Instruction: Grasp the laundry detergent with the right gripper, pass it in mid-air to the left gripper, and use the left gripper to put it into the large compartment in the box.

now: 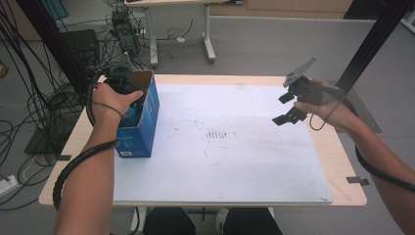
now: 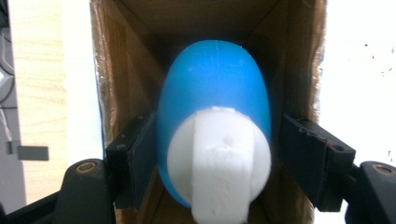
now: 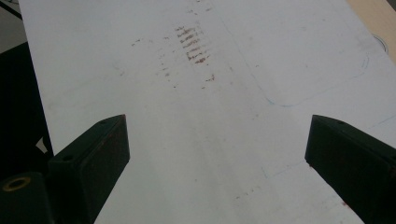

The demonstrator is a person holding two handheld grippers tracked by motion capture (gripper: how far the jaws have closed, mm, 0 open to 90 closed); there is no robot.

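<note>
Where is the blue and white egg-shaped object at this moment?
The blue and white egg-shaped object sits inside the open cardboard box at the table's left side, between the left gripper's jaws in the left gripper view; a gap shows by the right-hand jaw.

A light wooden table (image 1: 342, 161) stands in the middle of the room, with a white board (image 1: 235, 161) covering most of its top; the board bears faint reddish-brown smudges (image 1: 220, 133) near its centre. The floor (image 1: 274, 44) is plain grey. To the left, many black cables (image 1: 34, 98) hang and trail across it, beside dark equipment boxes (image 1: 80, 44). Behind, the white metal legs (image 1: 209, 46) of another table rise from the floor. A black post (image 1: 374, 41) slants up at the right. The light is even and soft.
</note>
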